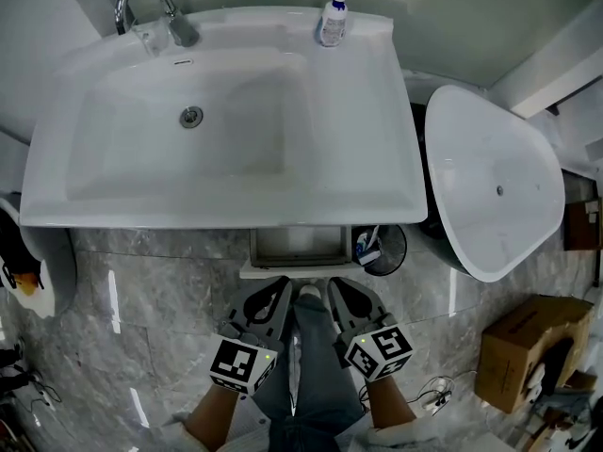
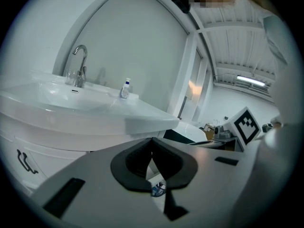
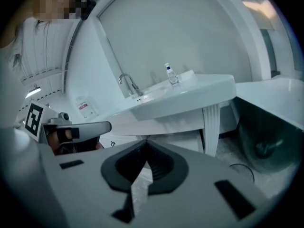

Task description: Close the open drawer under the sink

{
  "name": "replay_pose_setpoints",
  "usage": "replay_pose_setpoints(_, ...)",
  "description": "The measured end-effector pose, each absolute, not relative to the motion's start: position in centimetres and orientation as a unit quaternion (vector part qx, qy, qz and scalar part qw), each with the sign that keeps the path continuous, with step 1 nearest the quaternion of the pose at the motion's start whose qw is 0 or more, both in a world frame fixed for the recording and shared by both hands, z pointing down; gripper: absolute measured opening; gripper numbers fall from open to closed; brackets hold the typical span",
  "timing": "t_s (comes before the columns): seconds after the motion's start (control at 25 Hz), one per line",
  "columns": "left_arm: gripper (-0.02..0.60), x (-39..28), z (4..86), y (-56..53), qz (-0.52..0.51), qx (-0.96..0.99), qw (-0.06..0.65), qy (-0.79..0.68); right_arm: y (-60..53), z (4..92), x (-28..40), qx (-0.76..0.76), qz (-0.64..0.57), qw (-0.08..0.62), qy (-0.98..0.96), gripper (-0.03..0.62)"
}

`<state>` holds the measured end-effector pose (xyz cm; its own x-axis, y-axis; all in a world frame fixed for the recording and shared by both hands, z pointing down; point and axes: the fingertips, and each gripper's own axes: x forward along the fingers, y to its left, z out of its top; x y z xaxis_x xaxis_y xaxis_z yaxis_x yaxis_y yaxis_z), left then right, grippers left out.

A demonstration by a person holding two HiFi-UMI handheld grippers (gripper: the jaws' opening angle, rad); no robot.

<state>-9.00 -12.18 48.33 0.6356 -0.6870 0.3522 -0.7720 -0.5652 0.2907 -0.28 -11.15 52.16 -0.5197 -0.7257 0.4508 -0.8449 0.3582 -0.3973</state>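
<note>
The drawer (image 1: 300, 245) sticks out from under the front edge of the white sink (image 1: 85, 172), open, its pale front strip facing the person. One drawer shows.

Two tongs are held low in front of it. The left tongs (image 1: 275, 295) are closed on nothing: in the left gripper view the black pads meet at their tips (image 2: 152, 140). The right tongs (image 1: 337, 292) are likewise closed and empty (image 3: 146, 141). Both point toward the drawer front and sit near it; whether either touches it cannot be told. One shoe (image 1: 309, 293) of the person lies between the two tongs, just short of the drawer front.

A small round black bin (image 1: 388, 252) with a few things in it stands just beside the drawer's right corner. Further right is one large white tub (image 1: 490, 182), and a cardboard box (image 1: 523, 347) sits on the grey marble floor (image 1: 141, 299), well apart from the drawer. On the sink's back rim are one tap (image 1: 151, 3) and one pump bottle (image 1: 332, 17).
</note>
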Motion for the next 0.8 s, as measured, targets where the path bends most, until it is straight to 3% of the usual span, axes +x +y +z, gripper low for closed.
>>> replay_pose_setpoints(0.8, 0.015, -8.5, 60.2, -8.4, 0.157, 0.870, 0.211, -0.416, -8.5, 63.5, -0.6, 0.488, 0.306, 0.141, -0.805, 0.011)
